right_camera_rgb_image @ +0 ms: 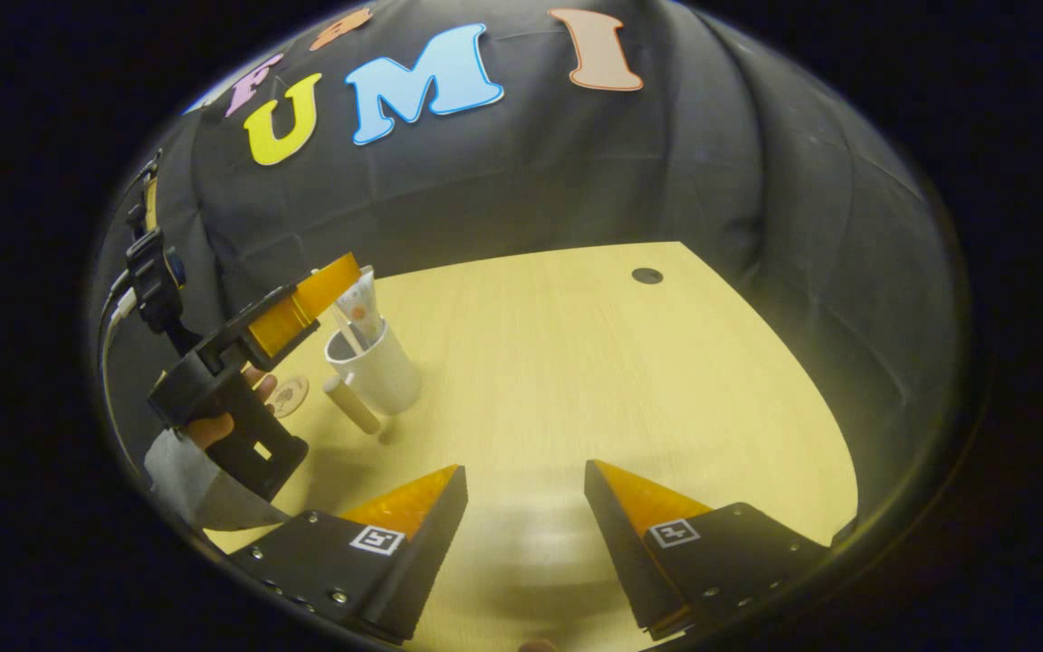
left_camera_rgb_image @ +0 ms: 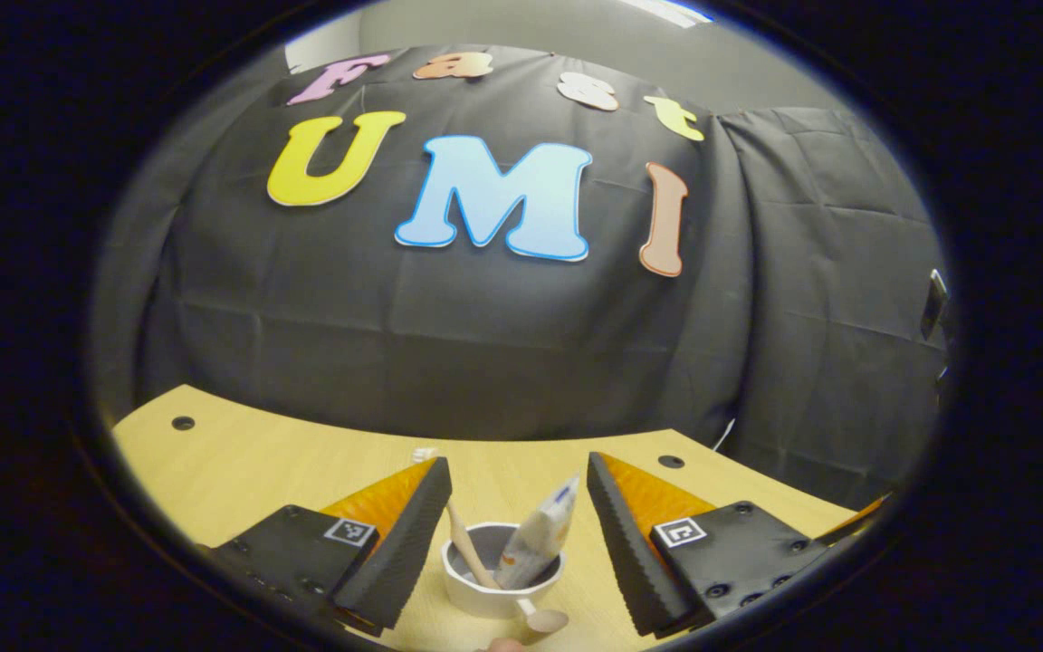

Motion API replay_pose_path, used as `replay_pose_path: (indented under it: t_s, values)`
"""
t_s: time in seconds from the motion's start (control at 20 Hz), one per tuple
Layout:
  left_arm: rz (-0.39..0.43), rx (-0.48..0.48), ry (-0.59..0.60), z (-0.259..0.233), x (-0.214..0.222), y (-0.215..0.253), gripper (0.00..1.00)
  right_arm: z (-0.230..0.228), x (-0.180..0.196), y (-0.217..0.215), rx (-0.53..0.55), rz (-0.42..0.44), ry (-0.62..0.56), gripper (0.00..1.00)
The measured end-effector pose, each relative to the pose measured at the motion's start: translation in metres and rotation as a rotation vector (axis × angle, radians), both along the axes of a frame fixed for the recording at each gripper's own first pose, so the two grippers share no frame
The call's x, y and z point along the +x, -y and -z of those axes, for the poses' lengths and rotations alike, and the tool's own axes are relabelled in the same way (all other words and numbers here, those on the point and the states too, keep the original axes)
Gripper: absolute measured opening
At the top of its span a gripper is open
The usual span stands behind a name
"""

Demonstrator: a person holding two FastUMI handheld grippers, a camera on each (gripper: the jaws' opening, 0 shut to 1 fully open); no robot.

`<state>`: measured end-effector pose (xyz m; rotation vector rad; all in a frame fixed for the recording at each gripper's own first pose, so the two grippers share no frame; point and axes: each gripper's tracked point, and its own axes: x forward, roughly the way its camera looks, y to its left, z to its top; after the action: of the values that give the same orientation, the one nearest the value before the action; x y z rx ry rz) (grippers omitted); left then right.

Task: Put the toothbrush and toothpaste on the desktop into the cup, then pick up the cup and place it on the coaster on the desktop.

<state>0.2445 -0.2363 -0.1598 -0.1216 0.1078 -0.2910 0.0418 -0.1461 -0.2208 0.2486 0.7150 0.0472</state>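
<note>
The light wooden desktop (right_camera_rgb_image: 594,362) stretches bare from the white cup (right_camera_rgb_image: 377,367) to its far edge, where a dark round hole (right_camera_rgb_image: 646,275) sits near the black cloth wall (right_camera_rgb_image: 503,181). In the right gripper view, the left gripper (right_camera_rgb_image: 304,303) hangs over the cup, gripped from beside it by a hand (right_camera_rgb_image: 223,412) in a grey sleeve (right_camera_rgb_image: 191,475), and a round coaster (right_camera_rgb_image: 288,396) lies on the desktop just beside the cup. The right gripper (right_camera_rgb_image: 521,498) hovers low over the desktop, well apart from the cup, fingers spread with nothing between them. In the left gripper view, the left gripper (left_camera_rgb_image: 517,507) stands spread either side of the cup (left_camera_rgb_image: 499,584) without touching it; the toothpaste tube (left_camera_rgb_image: 540,539) and wooden toothbrush (left_camera_rgb_image: 467,548) lean inside the cup.
</note>
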Motion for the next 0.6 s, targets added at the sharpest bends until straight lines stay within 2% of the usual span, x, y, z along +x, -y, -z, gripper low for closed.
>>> replay_pose_path:
  t_s: [0.25, 0.35, 0.6]
  values:
    - [0.020, 0.019, -0.026, -0.007, -0.015, -0.008, 0.98, -0.007, 0.011, -0.021, 0.005, -0.019, 0.017, 0.82]
    - [0.018, 0.013, -0.033, -0.013, -0.022, -0.014, 1.00, -0.010, 0.016, -0.034, 0.009, -0.044, 0.017, 0.83]
    - [-0.012, 0.013, -0.077, -0.019, -0.041, -0.040, 0.98, -0.015, 0.029, -0.066, 0.006, -0.115, 0.014, 0.83]
